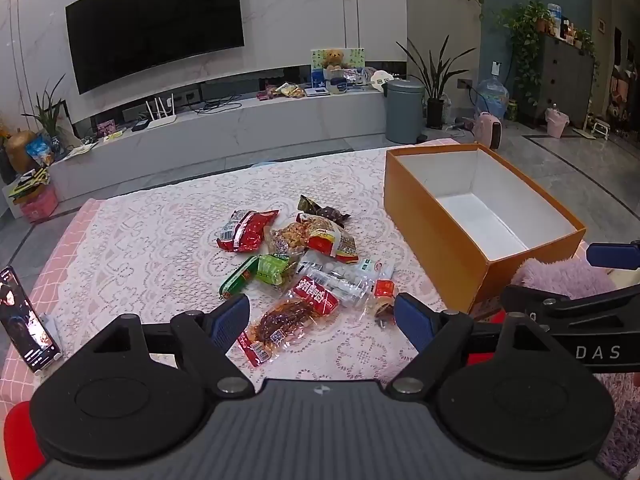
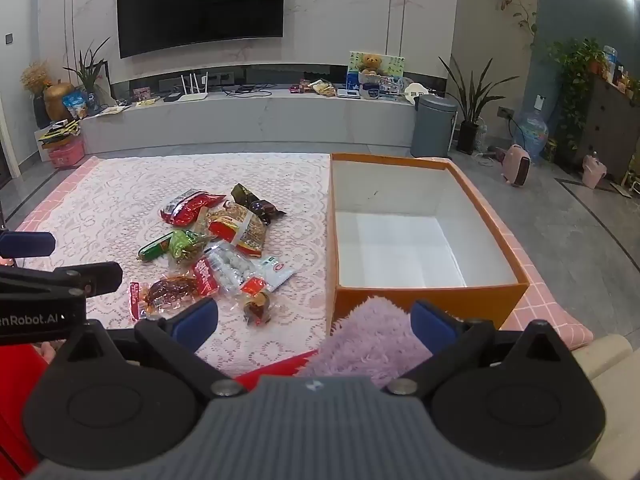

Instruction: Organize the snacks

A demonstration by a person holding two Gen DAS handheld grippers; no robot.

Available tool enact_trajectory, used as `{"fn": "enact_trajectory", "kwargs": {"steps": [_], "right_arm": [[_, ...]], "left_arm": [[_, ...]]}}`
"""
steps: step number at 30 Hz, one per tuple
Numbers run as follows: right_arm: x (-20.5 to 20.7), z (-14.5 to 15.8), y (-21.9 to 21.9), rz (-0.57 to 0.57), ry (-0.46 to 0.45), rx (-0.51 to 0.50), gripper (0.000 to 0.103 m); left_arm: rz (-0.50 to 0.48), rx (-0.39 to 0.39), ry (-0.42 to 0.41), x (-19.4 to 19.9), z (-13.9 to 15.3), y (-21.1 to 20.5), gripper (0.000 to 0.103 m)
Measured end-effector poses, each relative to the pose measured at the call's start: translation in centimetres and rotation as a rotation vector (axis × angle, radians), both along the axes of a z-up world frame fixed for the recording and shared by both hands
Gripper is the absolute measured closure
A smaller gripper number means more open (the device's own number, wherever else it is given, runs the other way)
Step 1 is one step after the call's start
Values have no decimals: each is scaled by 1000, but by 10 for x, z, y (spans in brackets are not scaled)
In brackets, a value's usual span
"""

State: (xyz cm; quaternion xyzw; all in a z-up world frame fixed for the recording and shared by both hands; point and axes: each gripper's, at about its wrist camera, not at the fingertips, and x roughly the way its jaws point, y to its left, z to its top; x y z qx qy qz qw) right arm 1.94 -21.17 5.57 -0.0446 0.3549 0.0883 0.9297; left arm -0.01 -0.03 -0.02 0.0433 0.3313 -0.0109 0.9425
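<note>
Snacks (image 1: 296, 264) lie in a loose pile in the middle of the left wrist picture, on the lace cloth (image 1: 160, 240) that covers the counter. The orange box (image 1: 436, 228) sits to the right of the pile, near it but not touching, and I see nothing inside it.

I think a few things could go wrong. The packets overlap, so if I pinch one, it may drag another along. The wrappers look shiny and slippery, so a packet could slide out and fall before it gets to the box. The lace has holes, so a tip that goes too low could snag the cloth and pull it. The two tongs are also close side by side, so they could bump.

My left tongs (image 1: 322, 318) are spread wide and hold nothing. The red saucy packet (image 1: 288, 320) shows right between their tips, at the near edge of the pile. My right tongs (image 2: 314, 320) are spread wide too and hold nothing. In their picture the pile is up and to the left, and something fluffy and purple (image 2: 368, 344) shows between the tips.
</note>
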Motion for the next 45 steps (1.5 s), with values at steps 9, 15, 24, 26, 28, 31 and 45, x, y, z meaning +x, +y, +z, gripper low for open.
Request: {"fn": "enact_trajectory", "kwargs": {"steps": [9, 15, 24, 26, 28, 31, 45], "right_arm": [[0, 1, -1, 1, 3, 1, 3], [2, 0, -4, 3, 6, 2, 3], [5, -1, 1, -20, 22, -12, 3], [6, -2, 2, -20, 24, -12, 3], [6, -2, 3, -20, 25, -13, 3], [6, -1, 2, -21, 23, -14, 3], [5, -1, -1, -33, 17, -9, 3]], "left_arm": [[1, -10, 1, -1, 1, 1, 7], [-1, -9, 8, 0, 0, 0, 7], [4, -16, 13, -4, -9, -11, 7], [-1, -24, 16, 1, -9, -2, 7], [-1, -28, 18, 2, -9, 0, 7], [-1, -28, 19, 2, -9, 0, 7], [-2, -27, 28, 1, -11, 1, 7]]}}
